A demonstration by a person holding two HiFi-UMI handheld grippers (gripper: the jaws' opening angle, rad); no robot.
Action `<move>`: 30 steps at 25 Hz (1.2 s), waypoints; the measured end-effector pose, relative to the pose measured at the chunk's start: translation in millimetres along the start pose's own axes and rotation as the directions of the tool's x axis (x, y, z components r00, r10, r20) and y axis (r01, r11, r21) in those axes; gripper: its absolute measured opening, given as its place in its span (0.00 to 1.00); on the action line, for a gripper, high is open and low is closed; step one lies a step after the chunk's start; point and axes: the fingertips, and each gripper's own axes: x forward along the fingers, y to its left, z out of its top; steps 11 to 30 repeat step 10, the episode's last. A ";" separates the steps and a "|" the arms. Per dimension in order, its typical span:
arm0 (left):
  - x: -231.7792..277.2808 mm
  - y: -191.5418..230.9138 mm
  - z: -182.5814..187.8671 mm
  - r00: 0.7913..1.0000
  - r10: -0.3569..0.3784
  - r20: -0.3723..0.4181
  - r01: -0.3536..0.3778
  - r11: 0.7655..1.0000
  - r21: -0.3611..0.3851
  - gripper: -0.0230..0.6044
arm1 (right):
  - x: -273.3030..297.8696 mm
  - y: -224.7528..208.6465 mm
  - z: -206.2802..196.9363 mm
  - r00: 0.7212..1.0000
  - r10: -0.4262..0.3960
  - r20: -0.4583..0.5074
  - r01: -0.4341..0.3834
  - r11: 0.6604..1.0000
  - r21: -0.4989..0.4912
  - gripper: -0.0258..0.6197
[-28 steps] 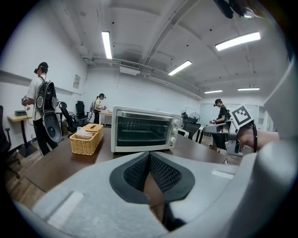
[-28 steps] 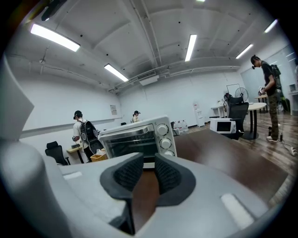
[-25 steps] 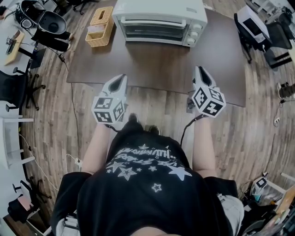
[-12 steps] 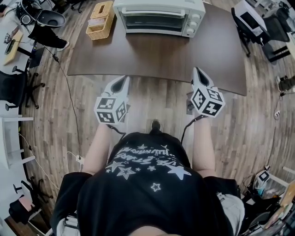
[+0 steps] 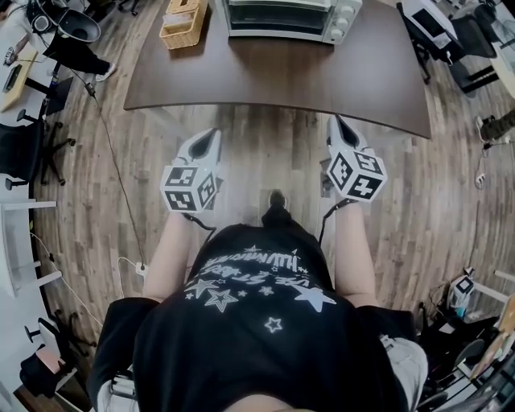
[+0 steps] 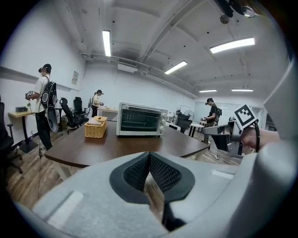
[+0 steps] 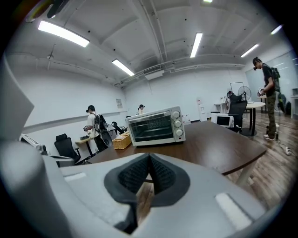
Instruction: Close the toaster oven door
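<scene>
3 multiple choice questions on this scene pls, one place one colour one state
1. Where is the wicker basket?
A) on the floor
B) on the table, left of the toaster oven in the head view
C) on the oven
2. What colour is the table top?
A) white
B) dark brown
C) green
3. The toaster oven's door is:
A) closed
B) hanging open
C) missing
Answers: 1 B, it stands beside the oven; 2 B, brown top; 3 A, door flush with the front.

Nothing can be read for certain. The white lettering among stars on the black T-shirt, behind the left gripper and right gripper, is upside down and smeared, and the wall notice far ahead of them is too small.
</scene>
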 end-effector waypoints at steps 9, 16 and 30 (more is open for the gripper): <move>-43.1 -10.3 -26.0 0.998 -0.059 -0.022 0.060 0.998 0.031 0.05 | -52.3 33.8 -28.2 1.000 -0.030 0.007 0.030 1.000 -0.010 0.05; -48.2 -11.1 -29.8 0.997 -0.065 -0.027 0.066 0.997 0.036 0.05 | -57.5 37.5 -31.6 0.999 -0.032 0.007 0.032 0.999 -0.011 0.05; -48.2 -11.1 -29.8 0.997 -0.065 -0.027 0.066 0.997 0.036 0.05 | -57.5 37.5 -31.6 0.999 -0.032 0.007 0.032 0.999 -0.011 0.05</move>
